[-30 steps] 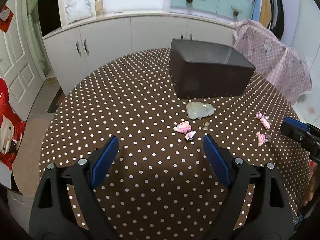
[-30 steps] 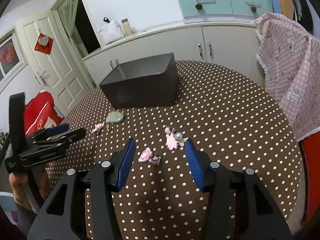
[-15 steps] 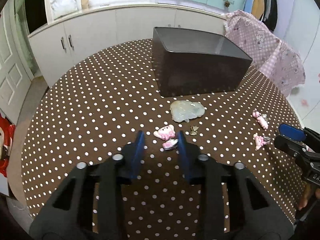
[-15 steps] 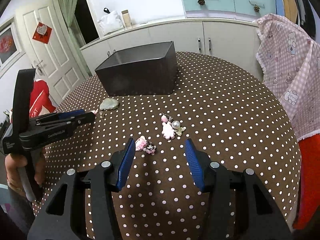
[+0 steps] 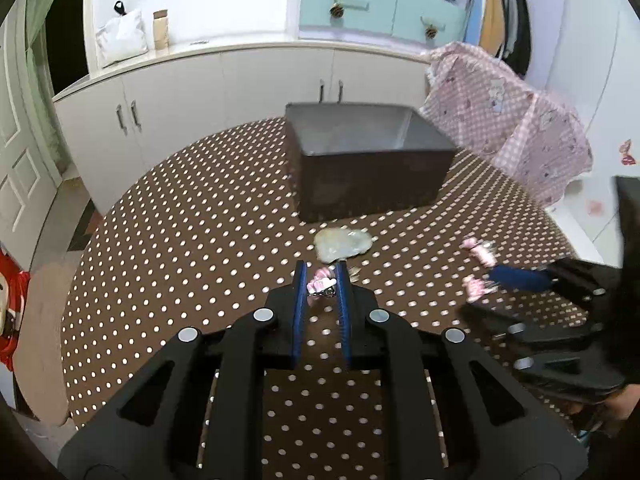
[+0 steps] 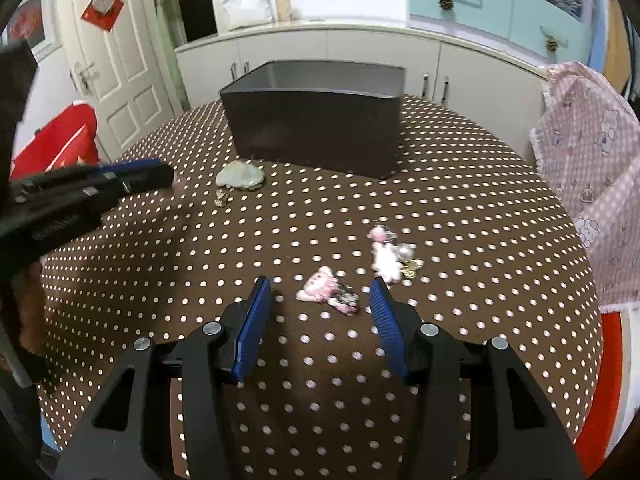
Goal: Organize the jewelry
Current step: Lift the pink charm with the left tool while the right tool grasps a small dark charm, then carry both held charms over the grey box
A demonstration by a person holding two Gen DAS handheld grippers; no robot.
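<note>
Since the earlier frame the left gripper (image 5: pixel 321 280) has gone from wide open to nearly shut, and its blue jaws are closing with the small pink cartoon charm (image 5: pixel 320 283) between them, on the round desk with the brown white-dotted cloth (image 5: pixel 192 240). Whether the pads already press the charm is hard to tell. Just beyond lie a pale green jade-like pendant (image 5: pixel 342 243) and, past it, the open dark rectangular box (image 5: pixel 368 160). The right gripper (image 6: pixel 320 290) has shifted sideways across the desk and stands about half open, holding nothing; a second pink charm with a dark clasp (image 6: pixel 326 290) lies on the cloth between its fingertips, and a pink and white charm with a gold bit (image 6: pixel 388 254) lies just beside it.
</note>
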